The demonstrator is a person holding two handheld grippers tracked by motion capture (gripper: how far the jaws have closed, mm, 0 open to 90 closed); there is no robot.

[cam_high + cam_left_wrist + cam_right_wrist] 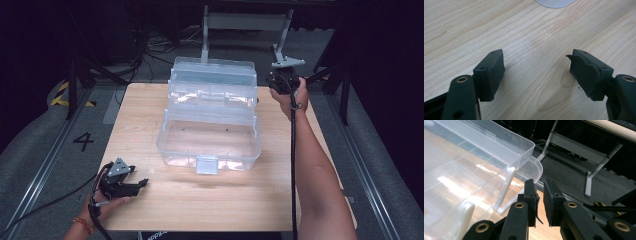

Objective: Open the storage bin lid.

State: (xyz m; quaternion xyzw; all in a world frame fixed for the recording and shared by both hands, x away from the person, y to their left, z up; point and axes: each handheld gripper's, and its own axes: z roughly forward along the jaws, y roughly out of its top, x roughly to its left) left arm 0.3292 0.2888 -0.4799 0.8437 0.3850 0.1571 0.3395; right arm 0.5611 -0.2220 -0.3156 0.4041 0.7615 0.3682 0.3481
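Observation:
A clear plastic tiered box (210, 145) stands open in the middle of the wooden table (200, 200), its upper trays (212, 92) swung back behind the lower tub. My right gripper (274, 81) is held up by the box's far right corner. In the right gripper view its jaws (540, 183) stand a narrow gap apart with nothing between them, just beside the tray rim (524, 147) and a white hinge arm (506, 187). My left gripper (140, 176) rests low over the table's near left corner, open, with bare wood between its pads (536, 60).
The box's front latch (207, 164) faces the near edge. A rounded clear edge of the box (554, 2) shows ahead of the left jaws. A grey metal stand (245, 30) and cables lie on the dark floor beyond the table.

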